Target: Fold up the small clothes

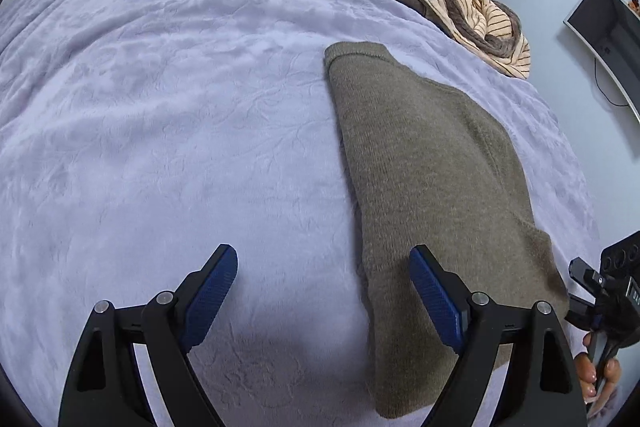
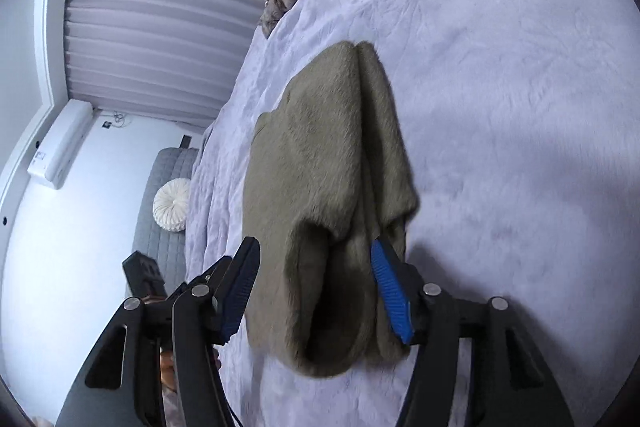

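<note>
Sweater (image 1: 432, 163), olive-brown knit, lies on the lavender bed cover (image 1: 180, 107) as a long narrow bundle, sides already turned in. From the left wrist view it runs from near the tool away toward the far edge of the bed, where a heap of striped and brown clothes (image 1: 472, 7) sits well apart from it.

Left tool (image 1: 324, 303): jaws wide apart, nothing between the pads. One finger hangs over the near end of the sweater, the other over bare cover; contact with the knit cannot be told.

Right tool (image 2: 316, 291): jaws apart, the sweater's rolled end sitting between them. The right-hand pad lies against or just beside the fabric edge; the other pad stands clear, so no clamp. That view is slightly blurred.

Handling, by judgement: soft, light, thick knit. It will sag and unroll if lifted by one layer only. Fuzzy surface should give the ribbed pads good hold, little slip. Nothing fragile, though the loose layers at the open end in the right wrist view may splay.

Where to take hold: near end, both corners, pinching through all layers at once, one tool per corner, then carry toward the far end for the cross fold. A grip on the top layer alone would likely peel the earlier folds open.
</note>
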Demonstrator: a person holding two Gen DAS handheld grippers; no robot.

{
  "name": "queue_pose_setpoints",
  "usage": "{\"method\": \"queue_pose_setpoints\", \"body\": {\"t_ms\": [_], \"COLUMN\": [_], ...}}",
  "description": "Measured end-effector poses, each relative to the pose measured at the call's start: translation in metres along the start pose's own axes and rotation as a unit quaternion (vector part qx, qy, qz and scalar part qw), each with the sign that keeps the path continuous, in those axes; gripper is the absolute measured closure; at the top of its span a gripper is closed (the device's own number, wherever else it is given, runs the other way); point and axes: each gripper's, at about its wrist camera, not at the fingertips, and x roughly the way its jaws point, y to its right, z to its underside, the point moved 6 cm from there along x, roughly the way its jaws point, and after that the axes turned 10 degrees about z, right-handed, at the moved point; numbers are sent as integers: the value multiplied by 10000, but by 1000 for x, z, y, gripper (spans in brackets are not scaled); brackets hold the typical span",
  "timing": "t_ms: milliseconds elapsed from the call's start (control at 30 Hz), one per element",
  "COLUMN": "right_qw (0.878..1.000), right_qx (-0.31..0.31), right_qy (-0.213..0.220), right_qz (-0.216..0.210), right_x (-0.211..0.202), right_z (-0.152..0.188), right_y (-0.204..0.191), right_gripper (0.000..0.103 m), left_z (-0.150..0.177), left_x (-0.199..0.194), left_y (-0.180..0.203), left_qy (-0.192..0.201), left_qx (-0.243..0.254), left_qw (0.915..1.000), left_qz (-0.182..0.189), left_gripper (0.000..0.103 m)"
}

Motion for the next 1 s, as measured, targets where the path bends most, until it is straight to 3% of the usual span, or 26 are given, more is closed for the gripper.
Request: {"method": "queue_pose_setpoints", "body": {"t_ms": [67,100,133,267,300,367,633,733,833,1000], "right_qw": [9987,9955,9914,9734,9725,9795,9875,9851,9809,9839], "right_qx": [-419,-683,-846,-1143,-1125,-906,-492,-554,-659,-765], "right_qy": [24,60,79,149,142,178,208,531,1050,958], "right_qz": [295,650,992,1981,2035,1790,1481,1540,1498,1304], "right_x": [1,4,5,12,14,8,-15,-33,-52,-41], "right_z": [8,9,11,12,15,24,27,24,10,-18], "right_y": [-11,-16,-17,-2,5,17,22,12,2,-23], "right_gripper": [49,78,96,97,97,97,95,95,95,95], "left_z": [9,13,16,31,35,37,33,25,3,-37], "left_x": [5,5,5,11,13,11,-4,-12,-18,-11], "left_y": [4,7,10,16,18,20,34,37,37,29], "left_qy": [-77,-51,-9,-117,-200,-212,-172,-71,173,481], "left_qx": [-64,-63,-37,136,155,264,688,762,754,507], "left_qw": [9999,10000,10000,9994,9992,9987,9955,9950,9945,9946], "left_qz": [-13,-44,-71,-282,-314,-382,-633,-637,-702,-762], "left_gripper": [15,15,15,14,14,14,14,14,14,14]}}
